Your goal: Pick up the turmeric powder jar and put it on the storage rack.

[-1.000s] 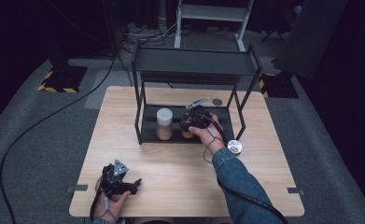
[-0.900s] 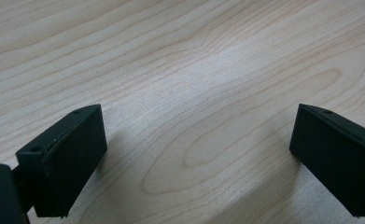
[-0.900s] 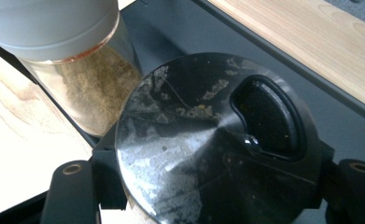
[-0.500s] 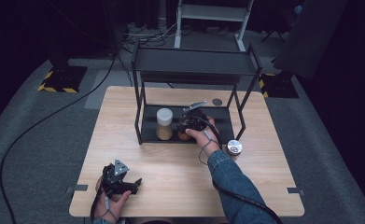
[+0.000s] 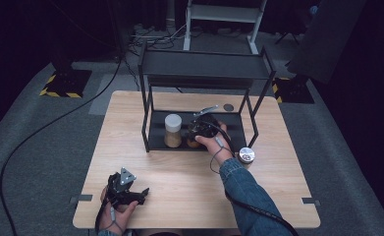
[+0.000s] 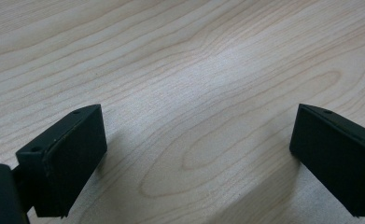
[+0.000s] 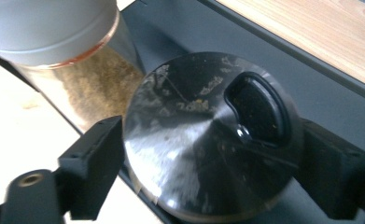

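My right jaws [image 7: 208, 154] bracket the steel-lidded jar [image 7: 213, 135], just opened, pads beside the lid | jar upright on the rack's [image 5: 152, 123] bottom shelf, right of the white-lidded jar [image 5: 173, 129] | left jaws [image 6: 194, 158] open, near-left over the bare surface [image 6: 180, 70]

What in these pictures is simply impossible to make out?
- Body of the metal-lidded jar: in the right gripper view its own lid covers it; in the high view the right gripper and hand hide it.
- Whether the right gripper's pads press the lid or merely flank it: the edges are blurred.
- The small dark disc behind the rack: too small to identify.
- Left gripper body: cut off in its own view.
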